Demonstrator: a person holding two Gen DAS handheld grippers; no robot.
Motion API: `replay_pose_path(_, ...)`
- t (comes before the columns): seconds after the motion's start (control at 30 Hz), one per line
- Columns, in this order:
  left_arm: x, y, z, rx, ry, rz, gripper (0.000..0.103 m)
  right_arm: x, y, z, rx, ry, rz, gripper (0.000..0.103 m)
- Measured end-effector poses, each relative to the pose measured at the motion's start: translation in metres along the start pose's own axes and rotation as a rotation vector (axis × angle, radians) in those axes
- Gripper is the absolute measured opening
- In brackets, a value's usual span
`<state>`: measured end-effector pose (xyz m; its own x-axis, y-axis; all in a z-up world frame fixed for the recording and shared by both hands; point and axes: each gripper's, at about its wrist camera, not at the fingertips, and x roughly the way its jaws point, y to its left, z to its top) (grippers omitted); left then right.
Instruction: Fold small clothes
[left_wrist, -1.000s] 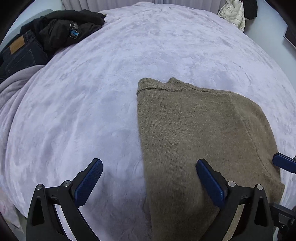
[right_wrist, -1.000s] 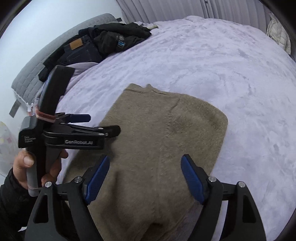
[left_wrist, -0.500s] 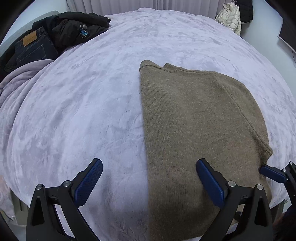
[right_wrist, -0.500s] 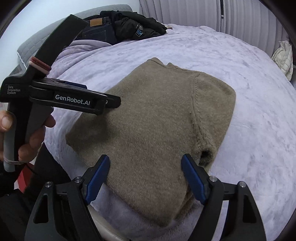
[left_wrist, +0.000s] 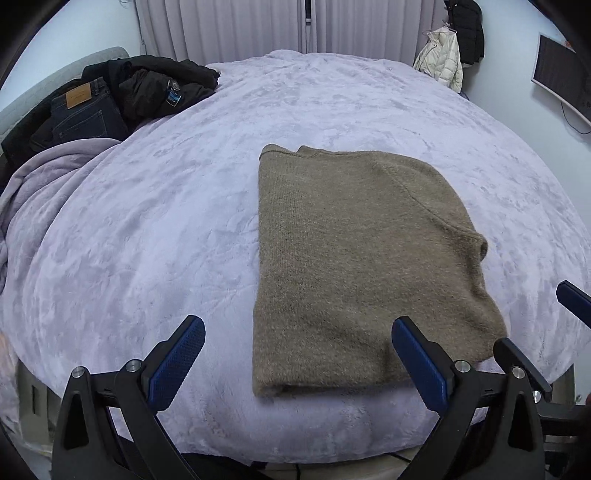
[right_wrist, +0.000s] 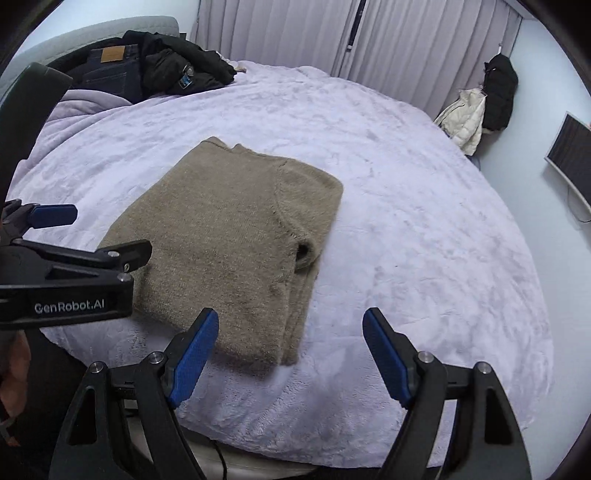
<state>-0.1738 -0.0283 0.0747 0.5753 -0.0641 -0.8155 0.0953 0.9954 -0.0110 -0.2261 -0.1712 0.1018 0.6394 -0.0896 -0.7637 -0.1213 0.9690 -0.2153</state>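
A tan knit sweater (left_wrist: 354, 258) lies folded into a flat rectangle on the lavender blanket (left_wrist: 155, 229), near the bed's front edge. It also shows in the right wrist view (right_wrist: 236, 236), with a sleeve cuff at its right side. My left gripper (left_wrist: 295, 354) is open and empty, held above the bed's front edge, off the sweater's near hem. My right gripper (right_wrist: 290, 354) is open and empty, above the blanket by the sweater's near right corner. The left gripper's body (right_wrist: 70, 273) shows at the left of the right wrist view.
A pile of dark jeans and a black jacket (left_wrist: 122, 92) lies at the far left of the bed. Coats (right_wrist: 480, 107) hang on the wall at the right. A monitor (right_wrist: 572, 155) is on the right wall. Curtains (left_wrist: 295, 26) hang behind the bed.
Both grippers have pulled back and up from the sweater toward the bed's front edge. The sweater lies as before, now seen whole.
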Motion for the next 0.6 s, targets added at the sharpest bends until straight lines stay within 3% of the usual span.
replay_pose_path(0.17,-0.012,0.003,-0.018,-0.048,0.024,-0.094,0.102,-0.013,0.0,-0.004,0.045,0.018,-0.054,0.083)
replay_pose_path(0.23,-0.014,0.006,-0.019,-0.061,0.021,-0.042,0.102,-0.013,0.003,-0.008,0.062,0.031,-0.038,0.083)
replay_pose_path(0.33,-0.022,0.01,-0.021,-0.08,-0.051,0.092,0.102,-0.015,0.011,-0.015,0.046,0.041,-0.047,0.083)
replay_pose_path(0.4,-0.024,0.01,-0.02,-0.08,-0.068,0.101,0.102,-0.014,0.017,-0.015,0.033,0.043,-0.027,0.083)
replay_pose_path(0.47,-0.021,0.009,-0.02,-0.067,-0.032,0.086,0.102,-0.01,0.019,-0.016,0.047,0.05,0.009,0.083)
replay_pose_path(0.6,-0.025,0.005,-0.023,-0.045,-0.063,0.093,0.102,0.0,0.013,-0.018,0.112,0.071,0.023,0.083)
